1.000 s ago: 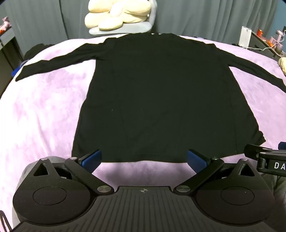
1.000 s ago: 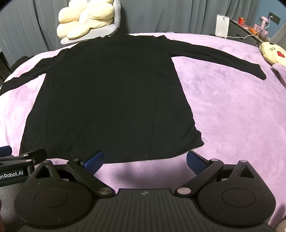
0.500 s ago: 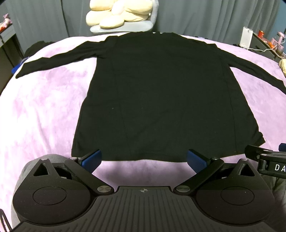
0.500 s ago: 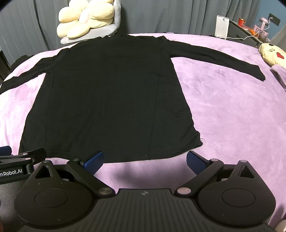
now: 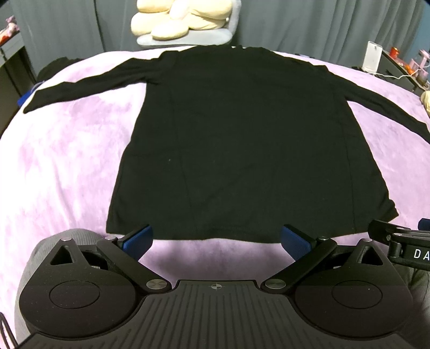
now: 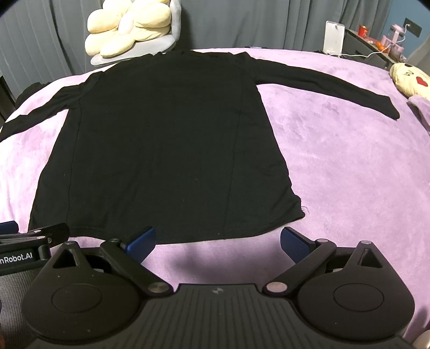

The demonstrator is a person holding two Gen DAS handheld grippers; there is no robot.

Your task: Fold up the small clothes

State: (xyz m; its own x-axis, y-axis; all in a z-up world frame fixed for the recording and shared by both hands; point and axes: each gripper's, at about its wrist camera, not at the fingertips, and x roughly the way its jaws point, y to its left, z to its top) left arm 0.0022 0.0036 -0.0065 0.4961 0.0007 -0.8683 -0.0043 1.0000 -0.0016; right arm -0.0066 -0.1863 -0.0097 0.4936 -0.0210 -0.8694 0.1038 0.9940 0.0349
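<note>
My left fingers (image 5: 216, 241) are spread wide and hold nothing. They sit just in front of the near edge of the shirt (image 5: 242, 139), toward its left corner. My right fingers (image 6: 217, 243) are spread wide too, and they hold nothing. They sit just in front of the same edge, toward the right corner. The blue pads (image 6: 141, 241) are just in front of the cloth. I cannot tell if they touch it.

The shirt is black and lies flat on the purple bed (image 6: 349, 174). Its near edge is close to me and its neck is at the far side. One sleeve (image 5: 86, 83) goes out to the left of the shirt. The other sleeve (image 6: 328, 83) goes out to the right of it.

Past the shirt's neck is a cream pillow (image 6: 129, 26) on a gray seat. Far off to the right of the shirt is a yellow toy (image 6: 408, 77) with a red heart. Gray curtains (image 5: 309, 24) hang behind it all.
</note>
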